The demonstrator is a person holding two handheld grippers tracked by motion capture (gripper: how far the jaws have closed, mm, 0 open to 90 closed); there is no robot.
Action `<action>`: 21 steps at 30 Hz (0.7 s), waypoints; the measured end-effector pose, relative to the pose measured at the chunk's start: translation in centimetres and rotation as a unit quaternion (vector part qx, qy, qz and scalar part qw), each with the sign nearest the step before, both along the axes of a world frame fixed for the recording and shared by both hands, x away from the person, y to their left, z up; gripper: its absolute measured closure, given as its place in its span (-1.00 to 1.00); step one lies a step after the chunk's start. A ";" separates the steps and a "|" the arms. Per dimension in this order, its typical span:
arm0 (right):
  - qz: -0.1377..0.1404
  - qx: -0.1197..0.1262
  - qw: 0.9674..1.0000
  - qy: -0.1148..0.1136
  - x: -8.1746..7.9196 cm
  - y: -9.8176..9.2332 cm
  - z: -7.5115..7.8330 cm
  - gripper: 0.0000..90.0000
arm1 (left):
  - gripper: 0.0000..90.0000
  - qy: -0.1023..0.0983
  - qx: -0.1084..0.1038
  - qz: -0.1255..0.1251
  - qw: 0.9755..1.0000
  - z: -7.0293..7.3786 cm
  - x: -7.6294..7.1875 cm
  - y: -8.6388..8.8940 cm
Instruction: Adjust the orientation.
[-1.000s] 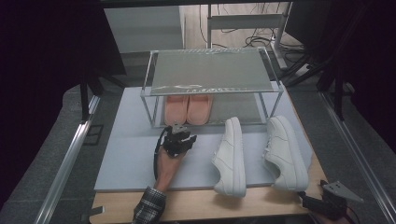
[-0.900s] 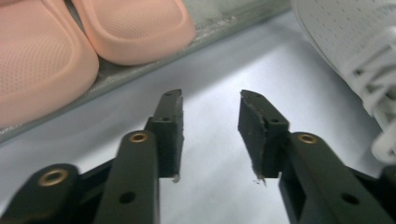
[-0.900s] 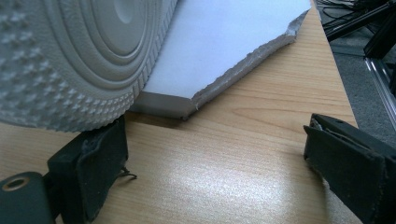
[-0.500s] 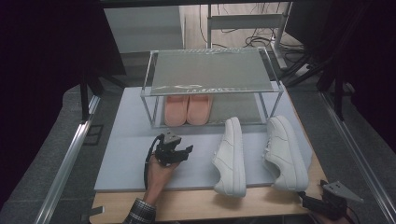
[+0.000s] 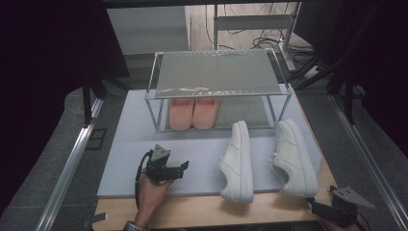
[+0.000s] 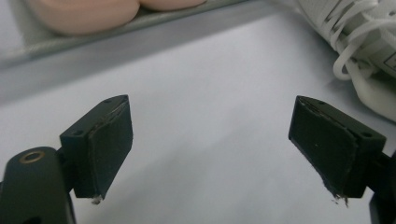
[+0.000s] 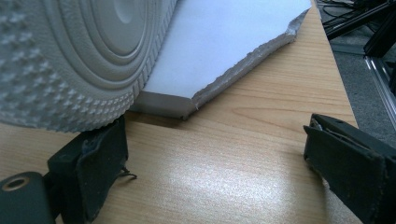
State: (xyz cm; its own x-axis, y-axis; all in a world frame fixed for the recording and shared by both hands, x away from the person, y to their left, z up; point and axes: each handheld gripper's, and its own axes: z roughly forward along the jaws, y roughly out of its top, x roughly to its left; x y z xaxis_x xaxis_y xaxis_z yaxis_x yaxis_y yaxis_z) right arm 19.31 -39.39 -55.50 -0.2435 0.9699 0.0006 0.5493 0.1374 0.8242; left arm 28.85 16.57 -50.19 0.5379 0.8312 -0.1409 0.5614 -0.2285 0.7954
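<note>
Two white sneakers lie on the grey mat (image 5: pixel 120 159). The left sneaker (image 5: pixel 238 161) is tipped on its side near the mat's front edge, toe forward. The right sneaker (image 5: pixel 294 158) sits at the mat's front right corner, laces showing, its heel overhanging the mat edge.

Left gripper (image 5: pixel 183 166) drawn back from pink slippers (image 5: pixel 193 112), fingers apparently opened wider

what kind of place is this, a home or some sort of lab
Most likely a lab or recording workspace, not a home: a wooden table with a grey foam mat staged with a small shoe rack, cables on the floor behind, and metal frame rails alongside.
</note>
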 end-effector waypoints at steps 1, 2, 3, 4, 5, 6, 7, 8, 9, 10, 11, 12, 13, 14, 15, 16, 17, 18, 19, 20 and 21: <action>0.000 0.000 1.000 0.000 0.0 0.0 0.0 -0.86 | -0.70 0.002 -0.006 0.002 1.000 -0.1 -0.3 0.4; -0.001 0.000 1.000 0.000 0.0 0.0 0.0 -0.86 | -0.70 0.003 -0.010 0.005 1.000 -0.2 -0.5 0.7; -0.001 0.000 1.000 0.002 0.0 0.0 0.0 -0.86 | -0.70 0.004 -0.012 0.007 1.000 -0.3 -0.8 1.0; -0.001 -0.001 1.000 0.003 0.0 0.0 0.1 -0.86 | -0.70 0.004 -0.014 0.009 1.000 -0.4 -1.1 1.3; -0.002 -0.001 1.000 0.004 0.0 0.0 0.1 -0.86 | -0.72 0.004 -0.013 0.004 1.000 -0.4 -1.3 1.5; -0.002 -0.001 1.000 0.005 0.0 0.0 0.1 -0.86 | -0.74 0.003 -0.010 0.005 1.000 -0.5 -1.5 1.6; -0.001 -0.001 1.000 0.006 0.0 0.0 0.1 -0.86 | -0.74 0.001 -0.004 0.006 1.000 -0.5 -1.8 1.7; -0.001 -0.002 1.000 0.006 0.0 0.0 0.1 -0.86 | -0.75 -0.002 0.001 0.007 1.000 -0.6 -2.1 1.8; -0.001 -0.002 1.000 0.007 0.1 0.0 0.1 -0.86 | -0.75 -0.004 0.008 0.008 1.000 -0.6 -2.3 1.8; -0.001 -0.002 1.000 0.007 0.1 0.0 0.2 -0.86 | -0.75 -0.005 0.013 0.009 1.000 -0.7 -2.5 1.9; -0.001 -0.003 1.000 0.008 0.1 0.0 0.2 -0.86 | -0.75 -0.007 0.019 0.010 1.000 -0.8 -2.7 2.0; 0.000 -0.003 1.000 0.008 0.1 0.0 0.2 -0.86 | -0.75 -0.009 0.023 0.012 1.000 -0.9 -2.9 2.1; 0.001 -0.003 1.000 0.008 0.1 0.0 0.2 -0.86 | -0.75 -0.011 0.026 0.014 0.999 -1.0 -3.2 2.2; 0.003 -0.004 1.000 0.011 0.1 0.0 0.2 -0.86 | -0.76 -0.012 0.028 0.016 0.999 -1.2 -3.3 2.4; 0.003 -0.004 1.000 0.012 0.1 0.0 0.2 -0.86 | -0.76 -0.014 0.029 0.019 0.999 -1.3 -3.5 2.6; 0.004 -0.003 1.000 0.013 0.1 0.0 0.3 -0.86 | -0.76 -0.013 0.028 0.020 0.999 -1.5 -3.7 2.9; 0.005 -0.004 1.000 0.015 0.1 0.0 0.3 -0.86 | -0.76 -0.012 0.027 0.024 0.999 -1.7 -3.9 3.1; 0.006 -0.004 1.000 0.016 0.2 0.0 0.3 -0.86 | -0.76 -0.011 0.026 0.027 0.999 -1.9 -4.1 3.4; 0.007 -0.005 1.000 0.017 0.2 0.0 0.3 -0.86 | -0.76 -0.009 0.027 0.031 0.999 -2.1 -4.2 3.6; 0.008 -0.005 1.000 0.018 0.2 0.0 0.4 -0.86 | -0.76 -0.008 0.029 0.034 0.999 -2.2 -4.4 3.8; 0.010 -0.006 1.000 0.020 0.2 0.0 0.4 -0.86 | -0.76 -0.008 0.031 0.038 0.999 -2.3 -4.5 4.0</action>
